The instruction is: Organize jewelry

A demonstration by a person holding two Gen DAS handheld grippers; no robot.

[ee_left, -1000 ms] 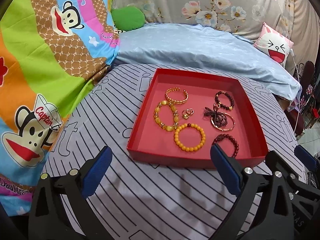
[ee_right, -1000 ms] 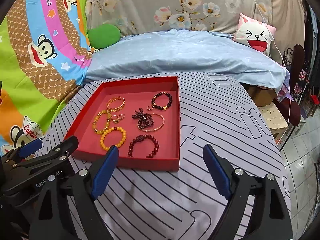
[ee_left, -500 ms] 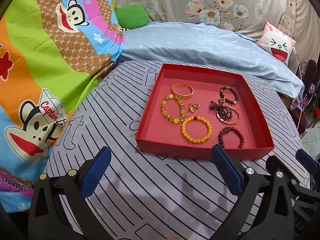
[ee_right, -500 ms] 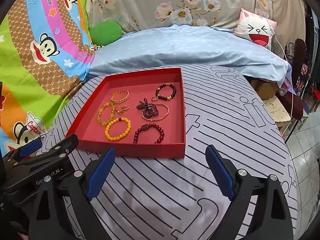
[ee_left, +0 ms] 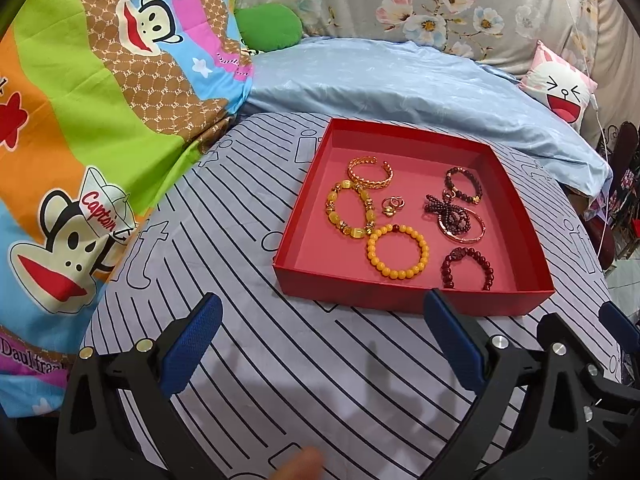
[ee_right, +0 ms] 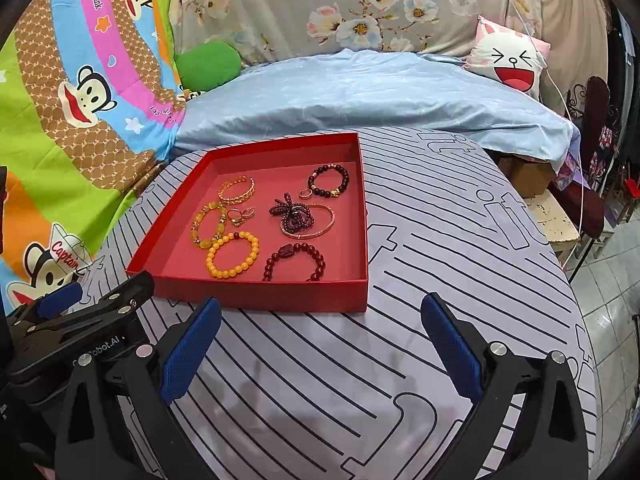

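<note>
Both grippers, left [ee_left: 318, 344] and right [ee_right: 318, 344], wide open and empty, have backed slightly from the tray [ee_left: 400, 294], its jewelry [ee_left: 398, 252] unshifted.

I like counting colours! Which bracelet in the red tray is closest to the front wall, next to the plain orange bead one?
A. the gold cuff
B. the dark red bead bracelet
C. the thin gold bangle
B: the dark red bead bracelet lies beside the orange bead bracelet near the red tray's front wall; the gold cuff sits farther back.
</note>
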